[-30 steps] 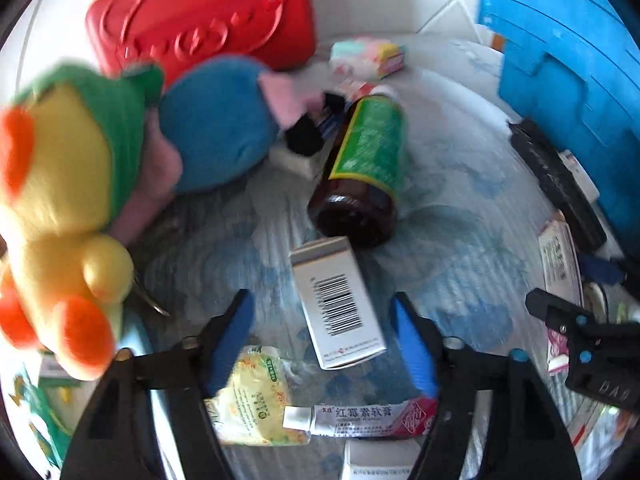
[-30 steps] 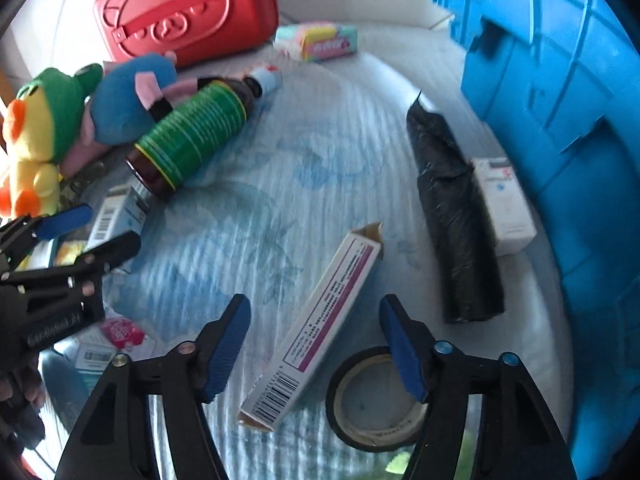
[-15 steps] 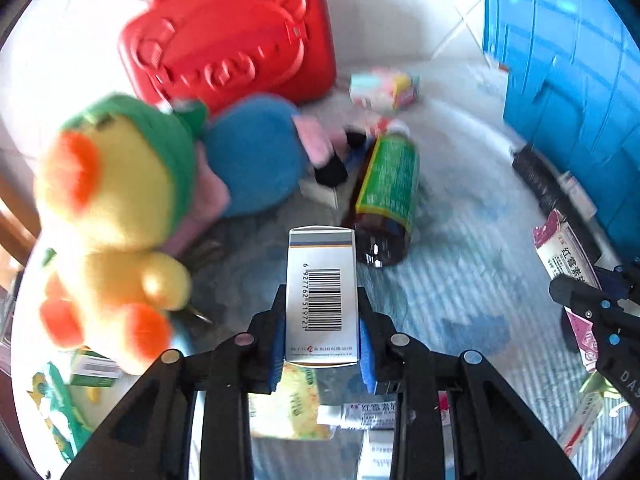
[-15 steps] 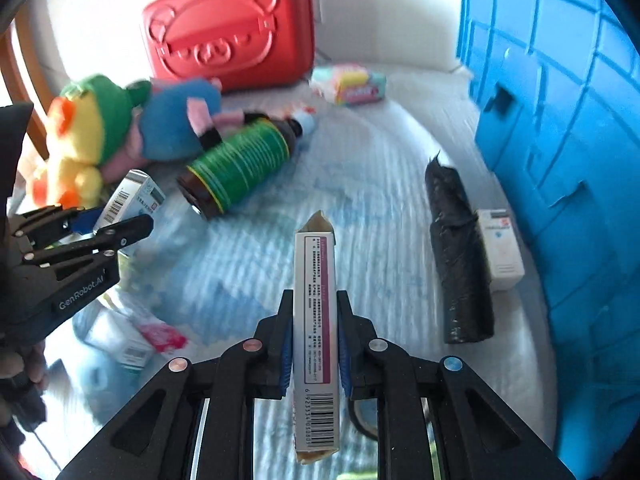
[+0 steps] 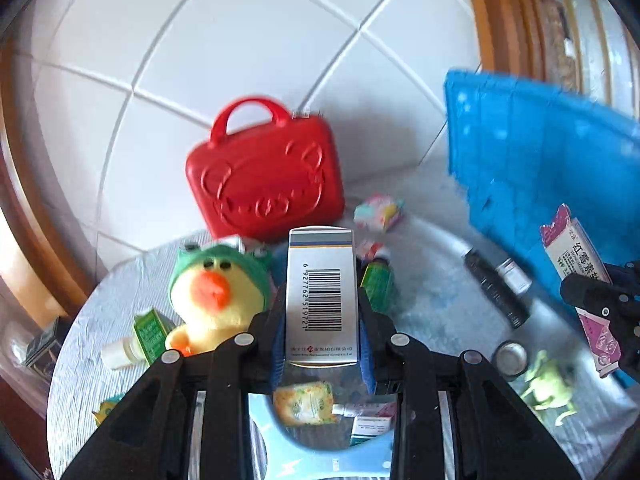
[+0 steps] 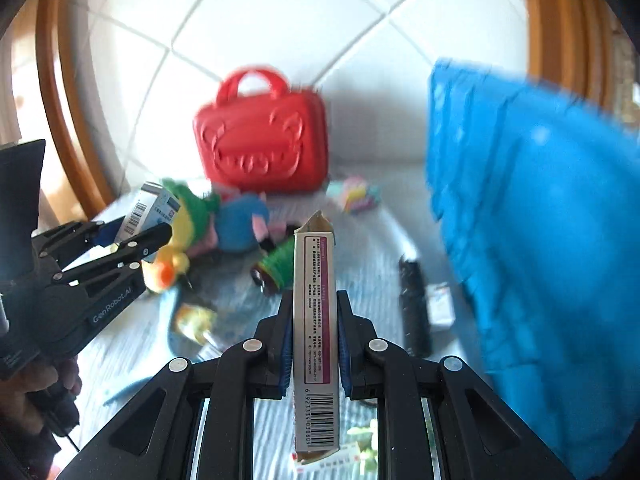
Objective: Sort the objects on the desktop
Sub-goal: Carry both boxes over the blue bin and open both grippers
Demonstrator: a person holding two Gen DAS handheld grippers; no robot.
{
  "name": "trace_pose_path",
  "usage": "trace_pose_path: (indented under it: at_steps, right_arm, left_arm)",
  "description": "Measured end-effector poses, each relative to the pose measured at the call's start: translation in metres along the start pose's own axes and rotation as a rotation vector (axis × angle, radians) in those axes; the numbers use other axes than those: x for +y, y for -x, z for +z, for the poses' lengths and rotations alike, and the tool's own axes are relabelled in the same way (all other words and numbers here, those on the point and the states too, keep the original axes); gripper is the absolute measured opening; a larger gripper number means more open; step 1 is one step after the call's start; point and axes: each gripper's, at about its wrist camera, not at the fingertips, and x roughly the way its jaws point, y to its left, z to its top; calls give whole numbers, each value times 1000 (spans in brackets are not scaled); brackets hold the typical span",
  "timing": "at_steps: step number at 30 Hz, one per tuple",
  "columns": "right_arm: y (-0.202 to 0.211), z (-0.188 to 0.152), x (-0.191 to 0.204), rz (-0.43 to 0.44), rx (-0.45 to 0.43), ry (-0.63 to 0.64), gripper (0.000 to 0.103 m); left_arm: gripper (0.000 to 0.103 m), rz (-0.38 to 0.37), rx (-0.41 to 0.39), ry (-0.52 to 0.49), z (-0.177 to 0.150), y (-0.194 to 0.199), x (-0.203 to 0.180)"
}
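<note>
A: Left wrist view first. The left gripper (image 5: 322, 320) is clamped on a white medicine box (image 5: 321, 296), barcode face up, pads pressing its two long sides, held clear above the table (image 5: 436, 312).

B: Risk there?

A: The grip sits on the near half of the box, so the far end overhangs. I'd judge a quick swing could pivot it in the pads, and it would fall among the duck plush (image 5: 218, 300) and the green bottle (image 5: 378, 284) just below. The blue crate (image 5: 532, 164) stands to the right, a likely drop place, though I can't tell that for sure.

B: Right wrist view?

A: The right gripper (image 6: 312, 340) grips a long pink-striped carton (image 6: 314, 320) on its narrow faces, standing on edge, far flap open. It is thin card, so I'd expect a hard squeeze to crush it, or a loose one to let it slide out toward the near side.

B: Anything else?

A: The blue crate wall is close on the right and the other gripper is at far left, both blurred. A carton's long end could clip that wall.
</note>
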Motion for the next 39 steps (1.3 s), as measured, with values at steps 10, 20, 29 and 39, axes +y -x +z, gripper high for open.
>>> trace_pose_path:
  at_steps: [10, 20, 29, 39]
  right_arm:
    - [171, 8, 9, -173, -241, -84, 18]
    - [300, 23, -64, -423, -412, -152, 18]
    - [301, 57, -192, -485, -367, -173, 18]
    - [254, 86, -326, -454, -194, -224, 47]
  left_arm:
    - [29, -173, -238, -67, 57, 122, -25]
    - [29, -335, -377, -204, 122, 181, -127]
    - [29, -349, -382, -243, 197, 174, -252]
    - [69, -229, -289, -232, 257, 130, -338]
